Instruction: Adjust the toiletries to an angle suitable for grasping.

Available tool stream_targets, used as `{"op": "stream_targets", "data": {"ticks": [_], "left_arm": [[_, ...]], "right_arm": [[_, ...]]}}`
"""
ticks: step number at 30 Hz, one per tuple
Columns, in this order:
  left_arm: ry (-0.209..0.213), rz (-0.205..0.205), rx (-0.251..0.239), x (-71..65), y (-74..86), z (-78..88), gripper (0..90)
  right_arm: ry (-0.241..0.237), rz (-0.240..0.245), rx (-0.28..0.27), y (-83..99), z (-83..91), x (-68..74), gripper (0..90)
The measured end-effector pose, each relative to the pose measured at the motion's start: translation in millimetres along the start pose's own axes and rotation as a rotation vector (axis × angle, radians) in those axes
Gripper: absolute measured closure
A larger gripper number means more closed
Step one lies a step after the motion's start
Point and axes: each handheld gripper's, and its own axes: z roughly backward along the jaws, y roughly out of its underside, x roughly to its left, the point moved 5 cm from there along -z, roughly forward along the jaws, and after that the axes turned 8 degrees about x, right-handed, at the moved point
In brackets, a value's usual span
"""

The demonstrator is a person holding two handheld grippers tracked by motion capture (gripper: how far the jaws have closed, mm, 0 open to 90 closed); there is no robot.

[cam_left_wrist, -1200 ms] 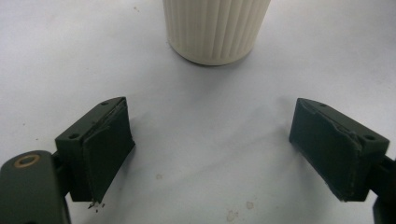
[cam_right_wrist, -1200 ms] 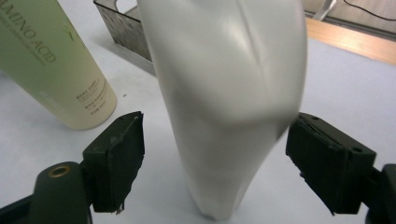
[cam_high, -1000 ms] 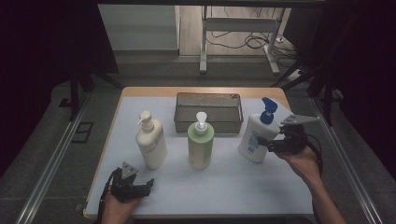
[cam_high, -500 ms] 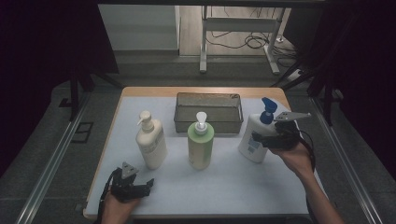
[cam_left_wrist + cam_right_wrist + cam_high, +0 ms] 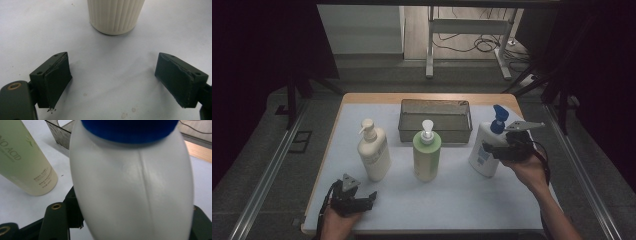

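- From my high view, the scene is dim overall; the white table mat (image 5: pixel 462 200) is the brightest surface, lit softly from above, while the surroundings fall into near-black.
- Each pump bottle casts only a short, faint shadow at its base; I see no hard glare there.
- My left gripper view is evenly lit and sharp on the mat; the black pads (image 5: pixel 57 80) throw soft shadows, and the ribbed cream bottle (image 5: pixel 116 15) is slightly soft.
- My right gripper view sits very close to the white bottle with the blue cap (image 5: pixel 132 185), which is blurred, with a mild sheen down its seam; the green bottle (image 5: pixel 25 157) behind it reads sharper.
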Motion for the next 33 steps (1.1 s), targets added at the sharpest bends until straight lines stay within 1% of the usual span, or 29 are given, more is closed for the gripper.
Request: {"op": "stream_targets", "data": {"ticks": [1, 5, 11, 18, 19, 20, 24, 33], "left_arm": [[0.000, 0.000, 0.000, 0.0, 0.0, 0.0, 12.5], [0.000, -0.003, 0.000, 0.2, -0.1, 0.0, 12.5], [0.000, -0.003, 0.000, 0.2, -0.1, 0.0, 12.5], [0.000, -0.002, -0.002, 0.1, -0.2, -0.1, 12.5], [0.000, -0.002, -0.002, 0.1, -0.2, -0.1, 12.5], [0.000, -0.002, -0.002, 0.2, -0.2, -0.1, 12.5], [0.000, -0.001, -0.002, 0.1, -0.2, -0.1, 12.5], [0.000, -0.001, -0.002, 0.1, -0.2, -0.1, 12.5]], "right_arm": [[-0.004, -0.001, 0.001, -0.8, 0.6, 1.0, 39.5], [-0.002, 0.021, 0.012, -7.9, 5.6, 7.2, 39.6], [-0.005, 0.038, 0.012, -17.1, 12.5, 12.2, 39.7], [-0.014, 0.050, 0.002, -32.0, 22.5, 19.2, 39.8], [-0.017, 0.054, -0.004, -36.8, 24.8, 21.1, 39.7], [-0.017, 0.054, -0.004, -36.8, 24.8, 21.1, 39.7], [-0.026, 0.058, -0.014, -46.4, 28.4, 24.5, 39.8], [-0.023, 0.083, -0.029, -69.5, 34.5, 32.2, 39.9]]}}
